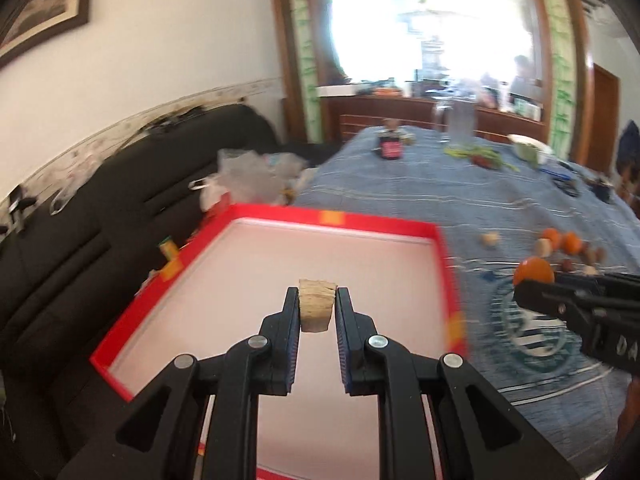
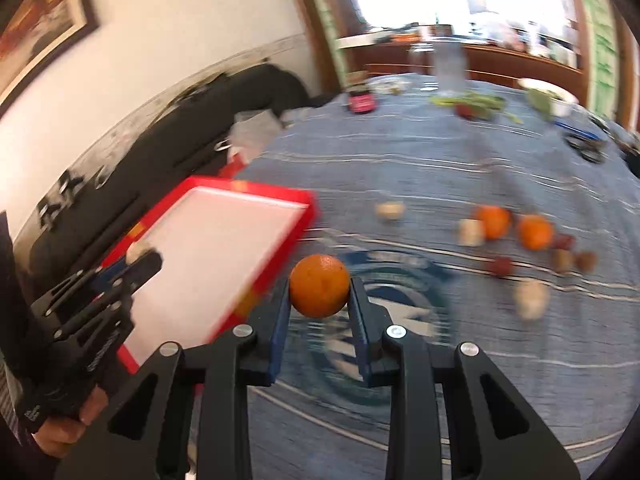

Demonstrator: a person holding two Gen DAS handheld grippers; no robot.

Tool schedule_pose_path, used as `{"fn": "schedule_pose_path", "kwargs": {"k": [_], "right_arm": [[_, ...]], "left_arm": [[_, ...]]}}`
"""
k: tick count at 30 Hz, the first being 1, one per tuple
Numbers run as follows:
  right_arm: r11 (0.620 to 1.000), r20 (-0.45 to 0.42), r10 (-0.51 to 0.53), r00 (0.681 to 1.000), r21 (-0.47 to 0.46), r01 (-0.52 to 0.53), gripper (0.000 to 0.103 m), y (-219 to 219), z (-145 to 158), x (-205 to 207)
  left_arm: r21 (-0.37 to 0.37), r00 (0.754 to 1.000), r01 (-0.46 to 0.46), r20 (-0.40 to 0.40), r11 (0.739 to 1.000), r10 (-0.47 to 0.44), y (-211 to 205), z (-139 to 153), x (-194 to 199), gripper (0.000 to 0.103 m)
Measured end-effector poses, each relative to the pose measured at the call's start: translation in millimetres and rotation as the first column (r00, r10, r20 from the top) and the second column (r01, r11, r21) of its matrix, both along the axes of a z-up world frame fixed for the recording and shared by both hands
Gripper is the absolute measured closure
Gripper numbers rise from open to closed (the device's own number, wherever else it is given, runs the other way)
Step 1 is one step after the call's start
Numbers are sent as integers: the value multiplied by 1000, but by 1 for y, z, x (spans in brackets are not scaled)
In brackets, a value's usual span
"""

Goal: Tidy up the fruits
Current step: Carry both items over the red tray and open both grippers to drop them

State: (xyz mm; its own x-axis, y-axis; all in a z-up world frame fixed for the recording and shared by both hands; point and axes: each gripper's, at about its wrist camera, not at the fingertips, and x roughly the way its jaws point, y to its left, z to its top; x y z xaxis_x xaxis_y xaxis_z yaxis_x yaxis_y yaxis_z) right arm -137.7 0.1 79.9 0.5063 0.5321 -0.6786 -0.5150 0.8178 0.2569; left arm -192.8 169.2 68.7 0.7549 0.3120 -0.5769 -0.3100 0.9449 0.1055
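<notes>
My left gripper (image 1: pixel 317 300) is shut on a small pale beige fruit piece (image 1: pixel 316 306) and hangs over the white floor of the red-rimmed tray (image 1: pixel 340 218). My right gripper (image 2: pixel 320 282) is shut on an orange (image 2: pixel 319 285), held above the blue tablecloth just right of the tray's (image 2: pixel 256 194) corner. In the left wrist view that orange (image 1: pixel 534 271) and the right gripper (image 1: pixel 532 286) show at the right edge. Two more oranges (image 2: pixel 494 221) (image 2: pixel 535 231), pale pieces (image 2: pixel 471 232) and small reddish fruits (image 2: pixel 500 266) lie on the cloth to the right.
A black sofa (image 1: pixel 100 208) runs along the left beside the tray, with plastic bags (image 1: pixel 248 172) on it. At the table's far end stand a clear jug (image 1: pixel 460 120), a dark jar (image 1: pixel 390 148), greens (image 1: pixel 476 154) and a bowl (image 1: pixel 528 146). A hand (image 2: pixel 60 436) holds the left gripper.
</notes>
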Motion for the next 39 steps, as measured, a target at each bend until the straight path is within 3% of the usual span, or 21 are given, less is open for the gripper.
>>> {"fn": "schedule_pose_path", "kwargs": {"k": [6,12,27,31,36,39], "right_arm": [[994,8,100,995,-51,-99,72,66,-7,-15],[982,0,146,989,-120,-145,72,102,-21,-25],[969,-49,148,988,-192,-155,71,116,-44,-26],[970,-44,143,989,-194,-149,69,113,-41,-26],[984,16,131,991,-122,-128,57,95,-26,-32],[991,50,110,993,-84,-105,57,80,-17,-35]], "left_arm": [[-21,998,-59,-35,998,58,34,-15,-1,88],[-26,994,-92,-63,995,91,50,-28,-4,88],[-3,985,-137,-102,991,136,58,-39,-1,85],[12,983,-156,-95,988,156,58,-35,-5,68],[55,983,-172,-54,984,175,49,-23,-12,47],[66,985,-169,-30,983,171,42,-16,-14,36]]}}
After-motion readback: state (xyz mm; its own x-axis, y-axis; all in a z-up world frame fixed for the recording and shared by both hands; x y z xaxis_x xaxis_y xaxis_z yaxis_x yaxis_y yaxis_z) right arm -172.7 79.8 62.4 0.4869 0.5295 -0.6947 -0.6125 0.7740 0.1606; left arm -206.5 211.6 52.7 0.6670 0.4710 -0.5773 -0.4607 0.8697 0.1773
